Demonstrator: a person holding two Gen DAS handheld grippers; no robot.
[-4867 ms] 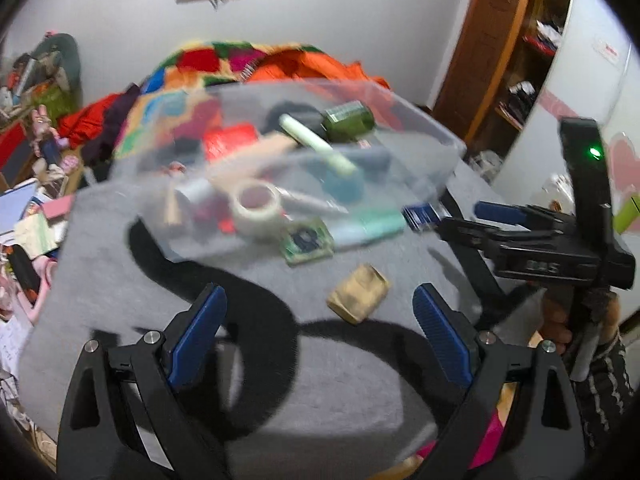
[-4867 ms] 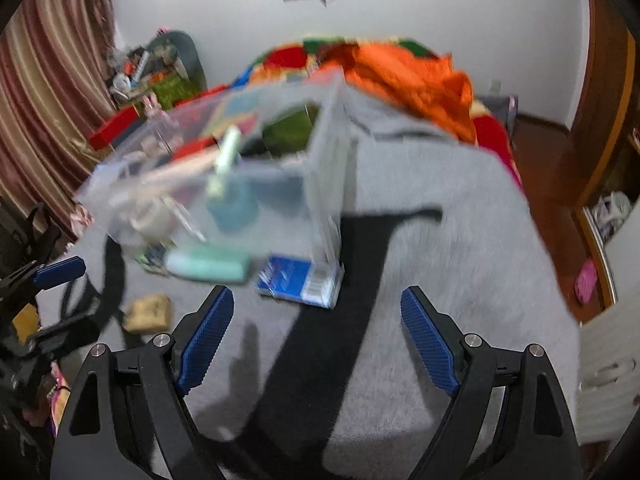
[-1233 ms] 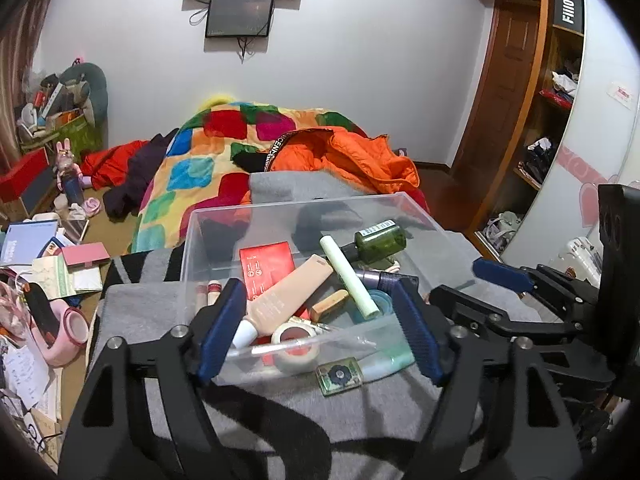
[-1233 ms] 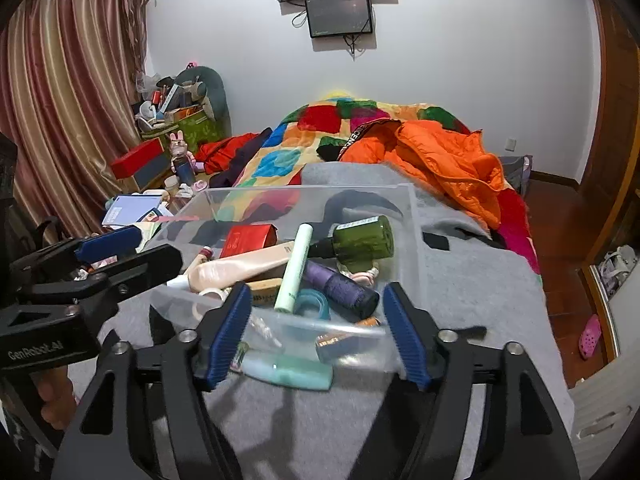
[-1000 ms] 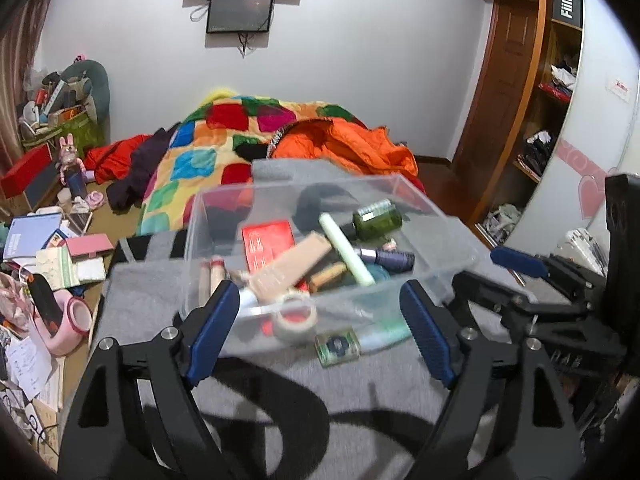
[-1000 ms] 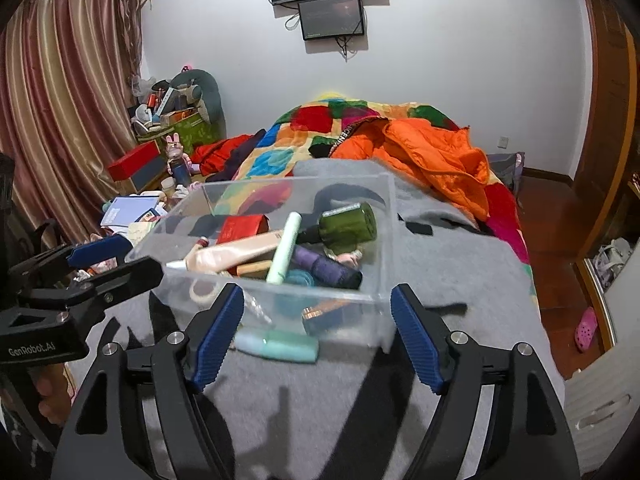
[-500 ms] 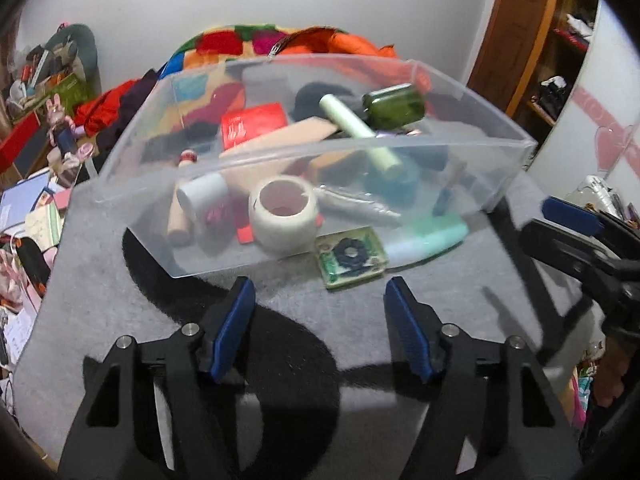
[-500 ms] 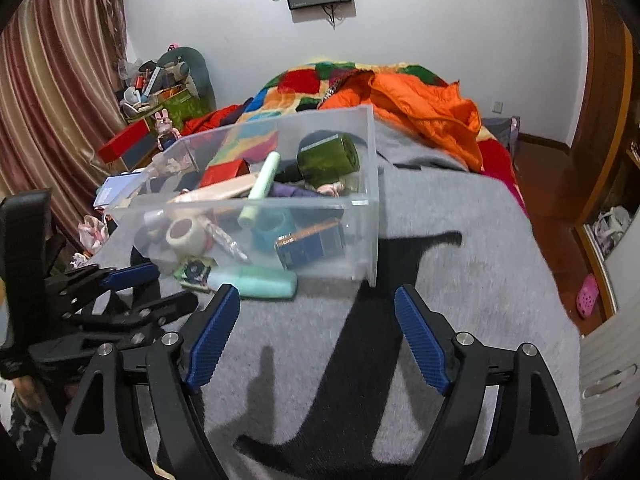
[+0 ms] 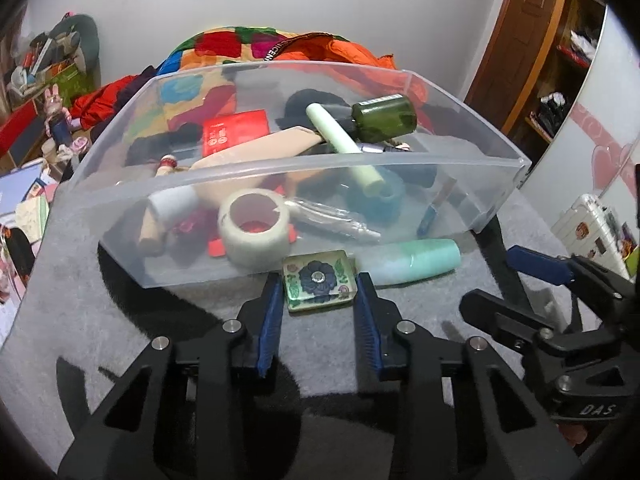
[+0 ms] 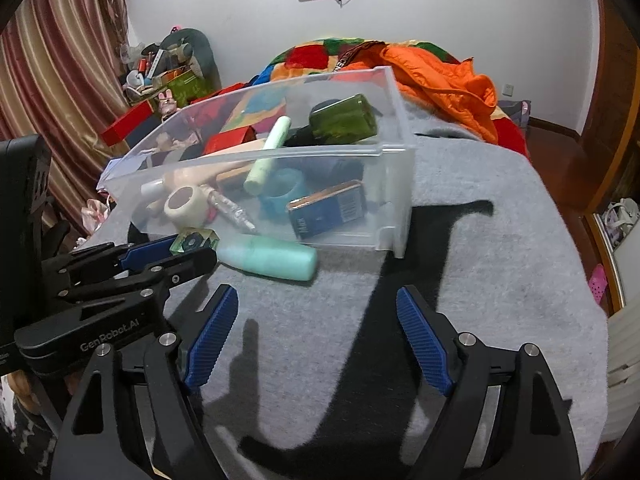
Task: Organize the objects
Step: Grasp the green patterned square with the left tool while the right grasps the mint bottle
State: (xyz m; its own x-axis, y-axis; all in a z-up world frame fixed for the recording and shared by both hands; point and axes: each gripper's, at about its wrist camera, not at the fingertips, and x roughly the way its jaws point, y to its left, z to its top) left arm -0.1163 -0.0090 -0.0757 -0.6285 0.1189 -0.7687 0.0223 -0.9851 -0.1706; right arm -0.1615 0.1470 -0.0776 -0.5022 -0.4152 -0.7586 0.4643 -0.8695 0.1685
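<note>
A small square green box with a blue flower (image 9: 319, 280) lies on the grey cloth just in front of the clear plastic bin (image 9: 500, 184). My left gripper (image 9: 318, 286) is closing on this box, and its blue pads (image 9: 273, 308) touch both sides. A mint tube (image 9: 416, 266) lies to the right of the box, against the bin. The bin holds a tape roll (image 9: 256, 230), a green bottle (image 9: 384, 118), a blue packet (image 10: 328, 210) and several other items. My right gripper (image 10: 318, 300) hovers over bare cloth near the mint tube (image 10: 268, 258). Its jaws are opening with nothing between them.
The grey cloth (image 10: 480, 280) ends at the right, with floor beyond it. An orange jacket (image 10: 440, 76) and a patchwork blanket lie behind the bin. Clutter stands along the left, by the curtain (image 10: 52, 80). A white case (image 9: 592, 220) sits at the right.
Both grippers have come down from above the bin to the cloth in front of it. The left jaws narrowed around the floral box. The right jaws widened slightly.
</note>
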